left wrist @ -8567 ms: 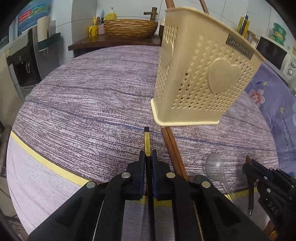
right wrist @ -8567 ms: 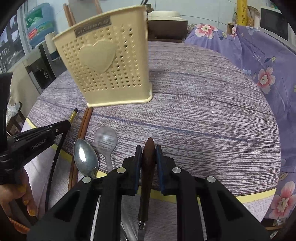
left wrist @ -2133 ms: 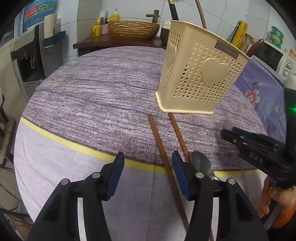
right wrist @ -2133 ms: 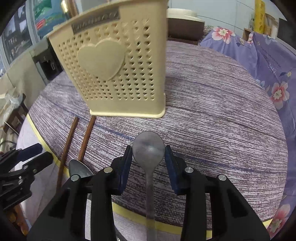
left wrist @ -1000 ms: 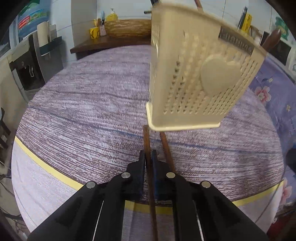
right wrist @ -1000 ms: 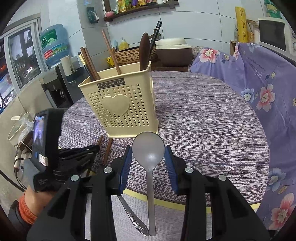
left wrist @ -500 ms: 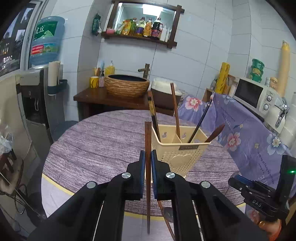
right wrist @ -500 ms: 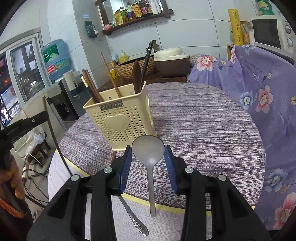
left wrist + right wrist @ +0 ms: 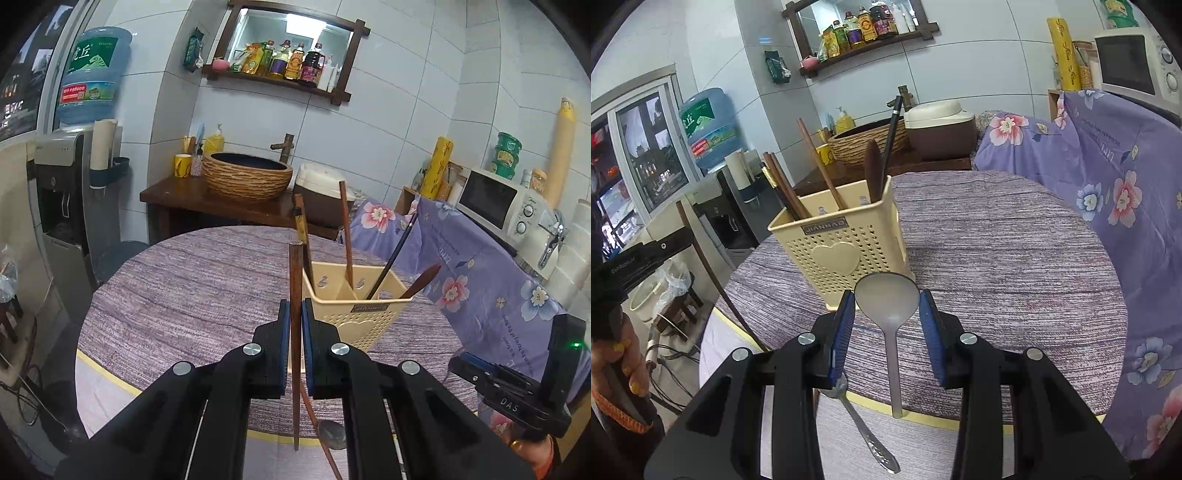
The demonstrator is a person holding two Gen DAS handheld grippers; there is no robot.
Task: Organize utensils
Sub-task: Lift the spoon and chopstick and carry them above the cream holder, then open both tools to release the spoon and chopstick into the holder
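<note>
The round table (image 9: 1015, 258) with its purple woven cloth carries the cream perforated utensil holder (image 9: 846, 243) near its middle, standing upright so its open compartments face up to take long things dropped in from above. It already holds several dark chopsticks and a brown wooden spoon, all leaning on the rim.

The right gripper (image 9: 886, 314) is clenched on the bowl of a pale translucent plastic spoon (image 9: 890, 321), handle hanging down, lifted clear of the table just near of the holder, presumably ready to be carried over the rim.

The left gripper (image 9: 294, 332) grasps a brown wooden chopstick (image 9: 294, 280) near its middle, held upright and high, to the holder's left.

A metal spoon (image 9: 864, 428) and another chopstick (image 9: 317, 428) lie at the table's near edge, not yet sorted.
</note>
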